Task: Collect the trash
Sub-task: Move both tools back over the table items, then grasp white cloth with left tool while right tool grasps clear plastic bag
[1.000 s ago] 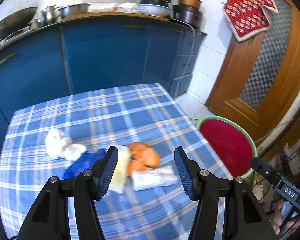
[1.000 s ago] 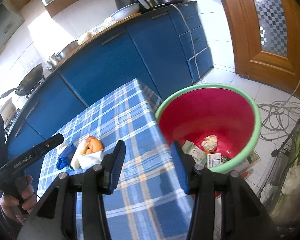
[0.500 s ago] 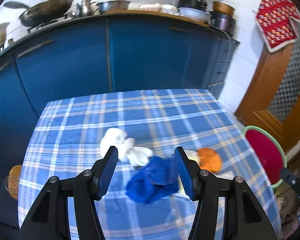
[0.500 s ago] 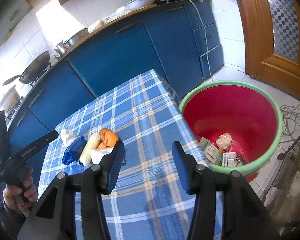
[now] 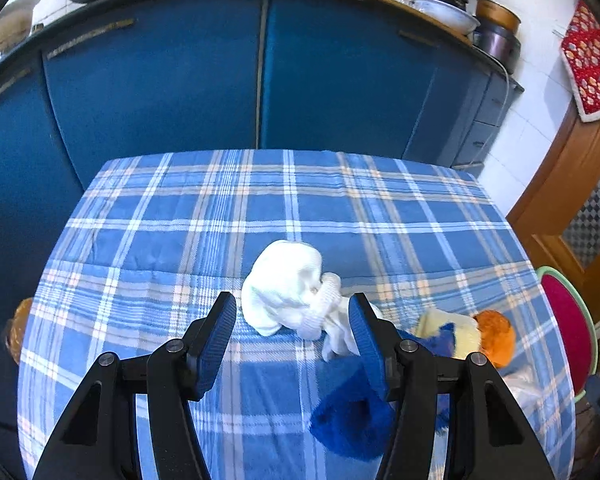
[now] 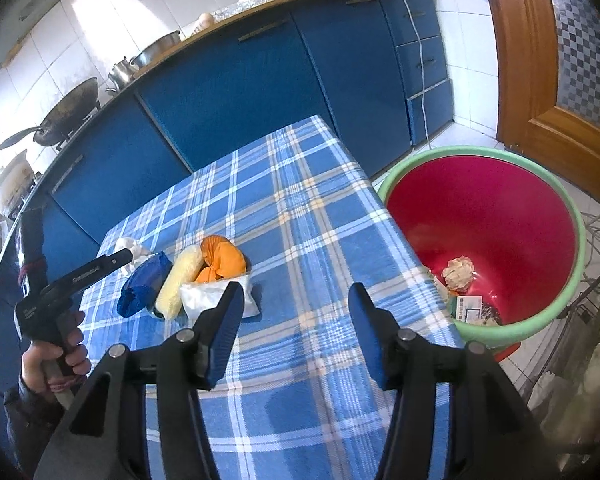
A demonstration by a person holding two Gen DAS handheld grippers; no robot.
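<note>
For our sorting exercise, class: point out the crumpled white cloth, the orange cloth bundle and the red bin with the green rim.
crumpled white cloth (image 5: 286,286), left wrist view, its rounded bulk
orange cloth bundle (image 6: 222,258), right wrist view, upper fold
red bin with the green rim (image 6: 572,276), right wrist view, rim's right side

Left gripper (image 5: 292,332) hangs open over the white sock (image 5: 288,294) — blue sock (image 5: 348,420) (crumpled) below its right finger.

A blue plaid cloth covers the worktop (image 5: 148,240). On it lie a white crumpled cloth (image 5: 288,292), a blue rag (image 6: 142,284), a pale yellow roll (image 6: 180,282), an orange bundle (image 6: 222,258) and a clear plastic bag (image 6: 208,298), all huddled together and touching near one side.
</note>
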